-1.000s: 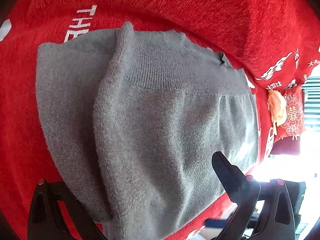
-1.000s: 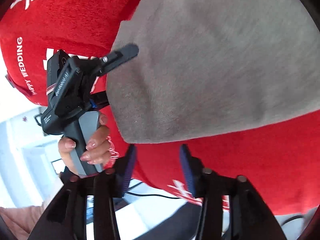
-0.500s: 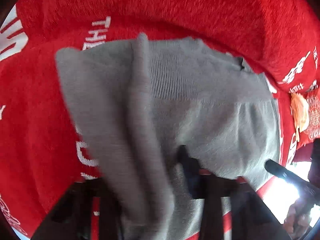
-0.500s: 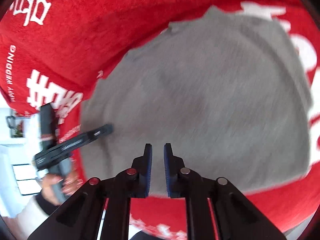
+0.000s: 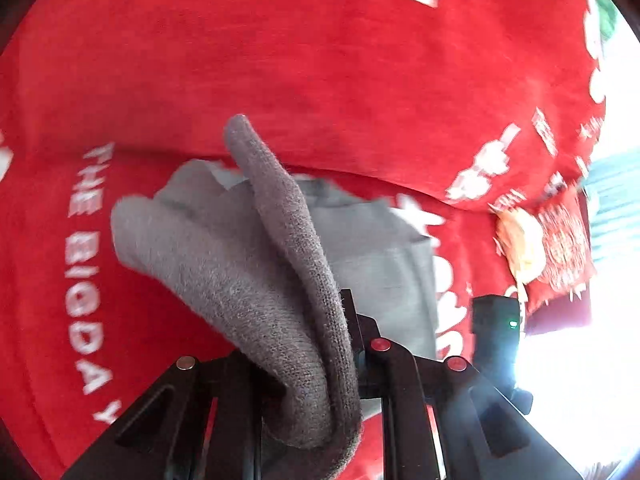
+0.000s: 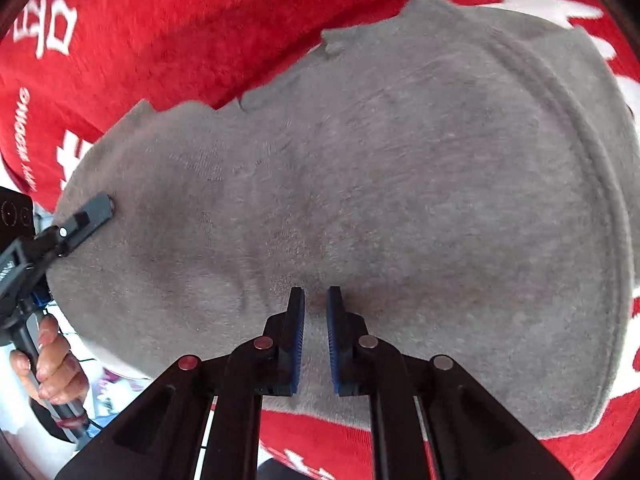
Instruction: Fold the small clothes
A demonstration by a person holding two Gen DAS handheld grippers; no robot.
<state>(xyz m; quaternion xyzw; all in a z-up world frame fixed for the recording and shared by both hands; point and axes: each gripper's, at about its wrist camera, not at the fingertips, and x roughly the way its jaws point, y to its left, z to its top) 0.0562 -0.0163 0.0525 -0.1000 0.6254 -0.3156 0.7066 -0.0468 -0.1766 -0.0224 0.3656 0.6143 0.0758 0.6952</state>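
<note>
On the red blanket (image 6: 168,36): a grey knit (image 6: 400,184).
Left gripper (image 5: 320,360) grasps its fold; right gripper (image 6: 315,320), nearly clenched, seemingly pinches nothing; bright window far right.

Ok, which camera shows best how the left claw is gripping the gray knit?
Left wrist view: the left claw is shut on a bunched fold of the gray knit, seen up close. The right wrist view shows only one finger on the cloth's edge.
</note>
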